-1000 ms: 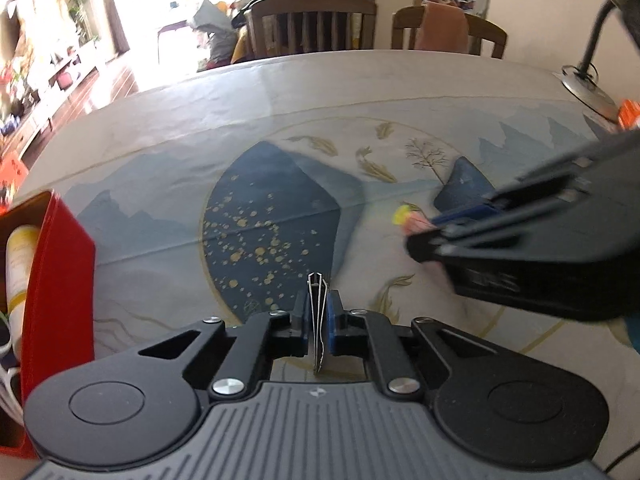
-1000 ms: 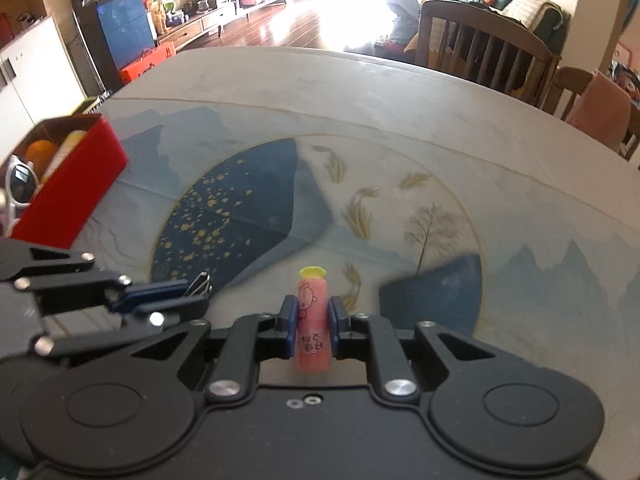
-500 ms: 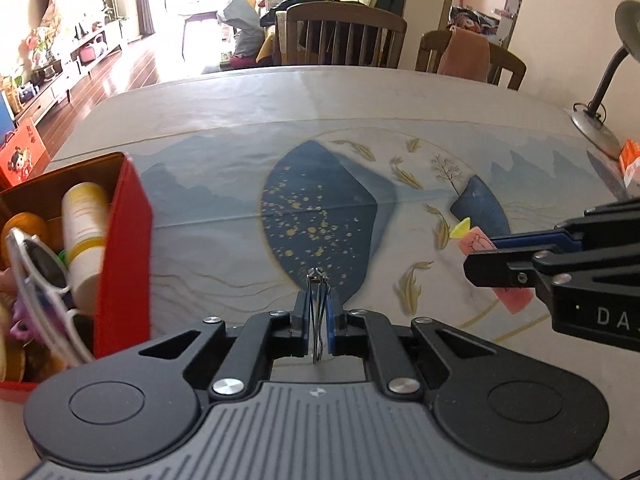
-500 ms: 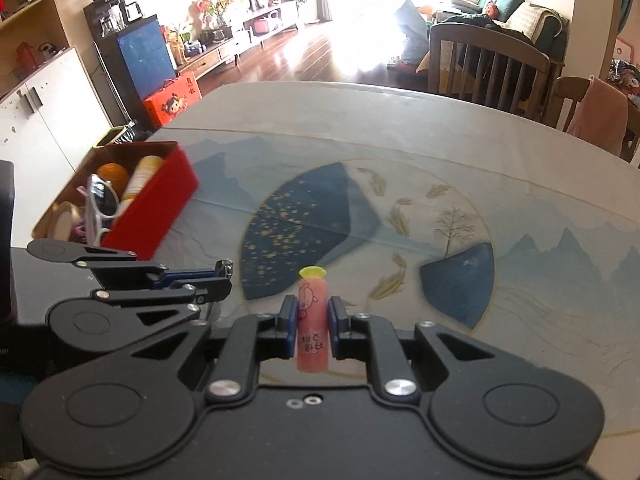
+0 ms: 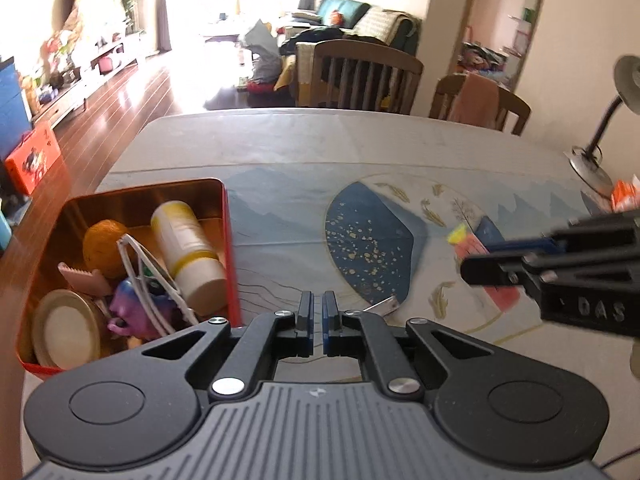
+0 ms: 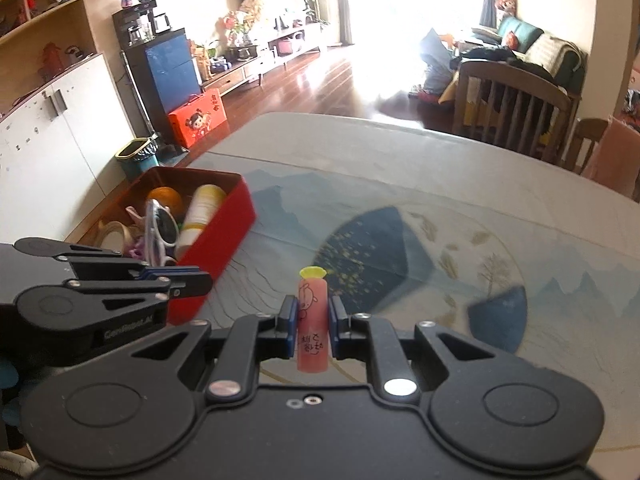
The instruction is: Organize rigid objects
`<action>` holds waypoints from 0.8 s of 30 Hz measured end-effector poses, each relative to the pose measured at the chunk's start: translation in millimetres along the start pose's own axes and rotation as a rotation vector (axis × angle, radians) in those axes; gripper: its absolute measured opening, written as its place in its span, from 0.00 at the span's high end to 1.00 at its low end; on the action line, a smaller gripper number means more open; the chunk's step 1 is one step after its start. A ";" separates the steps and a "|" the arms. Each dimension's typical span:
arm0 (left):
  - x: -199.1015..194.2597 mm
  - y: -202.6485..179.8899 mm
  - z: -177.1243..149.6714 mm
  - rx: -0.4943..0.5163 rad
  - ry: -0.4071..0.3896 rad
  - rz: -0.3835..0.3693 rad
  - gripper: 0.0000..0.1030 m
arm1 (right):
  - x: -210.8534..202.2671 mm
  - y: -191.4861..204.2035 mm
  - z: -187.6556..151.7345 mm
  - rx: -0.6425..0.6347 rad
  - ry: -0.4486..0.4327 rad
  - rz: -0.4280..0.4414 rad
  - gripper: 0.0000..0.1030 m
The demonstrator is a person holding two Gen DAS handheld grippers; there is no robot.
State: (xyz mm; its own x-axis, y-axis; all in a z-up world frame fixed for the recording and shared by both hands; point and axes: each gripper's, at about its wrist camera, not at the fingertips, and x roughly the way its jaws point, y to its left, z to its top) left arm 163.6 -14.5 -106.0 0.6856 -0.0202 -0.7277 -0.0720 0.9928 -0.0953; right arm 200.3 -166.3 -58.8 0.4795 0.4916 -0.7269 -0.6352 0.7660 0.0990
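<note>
Sunlit dining table (image 6: 400, 152): a pink tube (image 6: 312, 322) was held upright by the right gripper (image 6: 312, 320) above the near edge. The left gripper (image 5: 315, 322) was closed, a metal clip (image 5: 383, 305) glimpsed beside it. A red tin (image 5: 230, 240) sat at the left edge.

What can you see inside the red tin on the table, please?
Inside the red tin lie an orange, a white-and-yellow bottle, white-framed sunglasses, a purple toy, a pink comb and a tape roll; anything beneath them is hidden.
</note>
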 end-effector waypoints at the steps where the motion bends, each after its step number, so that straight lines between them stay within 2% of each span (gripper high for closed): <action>1: -0.5 0.6 -0.5 0.015 0.005 -0.002 0.96 | 1.6 2.5 1.5 -0.007 0.000 -0.008 0.86; 6: 10.2 -0.6 0.7 0.031 0.043 -0.057 0.95 | -0.8 -2.6 -2.2 0.010 0.003 -0.035 0.86; 10: 33.9 -12.9 1.2 0.021 0.091 -0.104 0.78 | -1.9 -18.8 -13.2 0.050 0.020 -0.070 0.85; 11: 39.4 -18.2 0.1 0.031 0.092 -0.110 0.69 | -2.3 -23.5 -16.7 0.061 0.024 -0.077 0.85; 12: 44.5 -23.8 -1.6 0.048 0.090 -0.112 0.53 | -3.3 -27.6 -19.9 0.071 0.029 -0.080 0.85; 14: 53.8 -35.5 -5.2 0.087 0.078 -0.093 0.29 | -5.1 -36.5 -27.8 0.087 0.040 -0.085 0.85; 16: 63.2 -45.8 -7.5 0.126 0.063 -0.077 0.28 | -6.6 -45.0 -35.3 0.097 0.049 -0.088 0.85; 24: 96.6 -70.7 -9.2 0.217 0.091 -0.024 0.30 | -5.4 -75.9 -56.9 0.127 0.083 -0.076 0.85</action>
State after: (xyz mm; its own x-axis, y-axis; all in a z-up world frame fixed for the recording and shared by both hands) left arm 228.3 -87.7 -175.8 0.6168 -0.0446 -0.7858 0.1074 0.9938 0.0279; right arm 211.6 -250.7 -101.0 0.4685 0.3983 -0.7886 -0.5144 0.8487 0.1230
